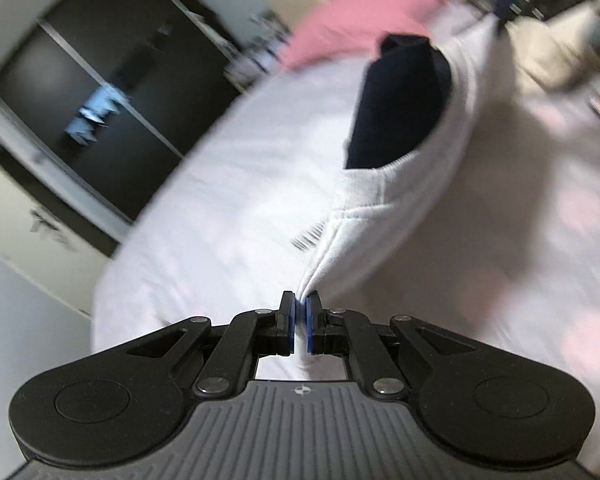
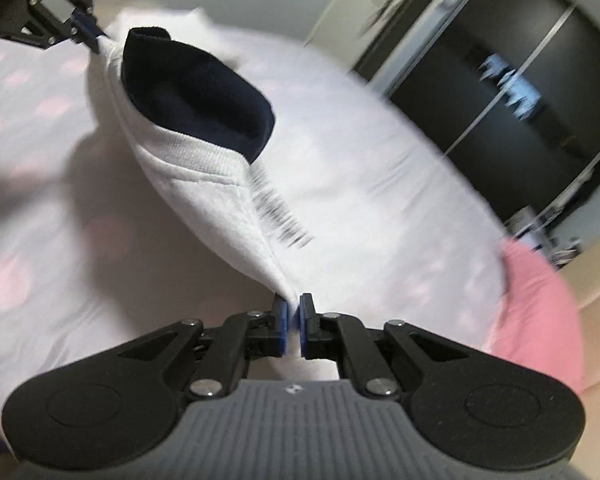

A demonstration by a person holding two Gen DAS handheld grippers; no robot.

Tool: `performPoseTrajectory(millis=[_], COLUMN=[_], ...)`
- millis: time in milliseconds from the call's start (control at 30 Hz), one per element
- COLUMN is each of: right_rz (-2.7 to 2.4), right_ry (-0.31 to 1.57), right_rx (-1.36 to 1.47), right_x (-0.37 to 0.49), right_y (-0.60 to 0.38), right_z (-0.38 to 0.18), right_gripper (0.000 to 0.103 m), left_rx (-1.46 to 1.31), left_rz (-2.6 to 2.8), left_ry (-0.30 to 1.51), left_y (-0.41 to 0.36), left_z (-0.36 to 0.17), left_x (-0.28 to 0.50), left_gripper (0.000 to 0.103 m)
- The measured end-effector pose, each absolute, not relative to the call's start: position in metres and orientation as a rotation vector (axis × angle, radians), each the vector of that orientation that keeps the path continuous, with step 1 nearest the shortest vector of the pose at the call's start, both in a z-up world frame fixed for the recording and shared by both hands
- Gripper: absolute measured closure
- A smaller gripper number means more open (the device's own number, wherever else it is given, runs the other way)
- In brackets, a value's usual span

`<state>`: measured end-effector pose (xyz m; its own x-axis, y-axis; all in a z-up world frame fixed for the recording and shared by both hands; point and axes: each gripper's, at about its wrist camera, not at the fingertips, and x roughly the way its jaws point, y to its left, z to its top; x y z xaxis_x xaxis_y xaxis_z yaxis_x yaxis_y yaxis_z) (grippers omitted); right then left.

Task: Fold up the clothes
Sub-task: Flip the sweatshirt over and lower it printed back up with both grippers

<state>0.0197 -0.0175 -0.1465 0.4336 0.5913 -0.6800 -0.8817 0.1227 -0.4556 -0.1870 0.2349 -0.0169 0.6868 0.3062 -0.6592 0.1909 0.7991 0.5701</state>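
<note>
Left wrist view: left gripper (image 1: pixel 299 312) at bottom centre, blue pads (image 1: pixel 288 320) clenched on a pinch of white garment (image 1: pixel 384 208). Cloth runs up and right from the pinch to the upper right of the frame, where the right gripper (image 1: pixel 500 26) holds its far end; that part is blurred. Ribbed neckline opens mid-frame, dark navy lining (image 1: pixel 396 108) showing inside. Barcode-like black print (image 1: pixel 308 236) just below the collar. Pale bedsheet with faint pink spots (image 1: pixel 540 280) fills the right side, under the garment. Pink fabric (image 1: pixel 360 16) at top centre. Dark wardrobe (image 1: pixel 100 120) at left, blurred.

Right wrist view: right gripper (image 2: pixel 293 312) at bottom centre, pads clamped on the white garment's (image 2: pixel 204 208) other end. Cloth stretches up and left to the left gripper (image 2: pixel 88 26) in the upper left corner, also gripping it. Navy lining (image 2: pixel 196 96) visible in the open collar, upper centre-left. Black print (image 2: pixel 280 216) at centre. Spotted sheet (image 2: pixel 40 200) at left, pink fabric (image 2: pixel 540 304) at lower right, wardrobe (image 2: pixel 520 100) at upper right. Whole frame motion-blurred.
</note>
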Motion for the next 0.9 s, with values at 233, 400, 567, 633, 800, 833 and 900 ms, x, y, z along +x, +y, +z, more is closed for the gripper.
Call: performPoseTrajectory(millis=[233,400,567,633,800,833,900], right_rz=[1.154,1.194,1.281,1.316,1.383,1.392,1.410], right_ry=[0.392,0.376,0.409,0.448,0.562,0.585,0.628], right_rx=[-0.997,-1.015,-1.122,-1.158,-1.238,-1.248,-1.278], right_x=[0.048,0.040,0.034,0.027,0.015,0.014,0.011], right_y=[0.001,-0.005,-0.012,-0.022,-0.030,-0.029,-0.025], right_z=[-0.140,-0.102,-0.083,-0.082,-0.112,-0.121,-0.145], right_gripper=[0.097,0.097,0.097,0.097,0.097,0.097,0.097], left_rx=[0.666,0.669,0.698,0.710,0.739,0.737,0.729], left_rz=[0.042,0.017,-0.075,-0.135,-0.265,-0.284,-0.321], left_ry=[0.877,0.832,0.850,0.886,0.993,1.018,1.070], left_y=[0.226,0.225,0.204,0.195,0.179,0.176,0.173], left_z=[-0.026,0.013,0.033,0.028,-0.005,-0.014,-0.034], left_x=[-0.211,-0.222,-0.242,-0.250,-0.258,-0.259,-0.258], left_gripper=[0.100,0.100,0.100,0.100,0.100,0.100,0.100])
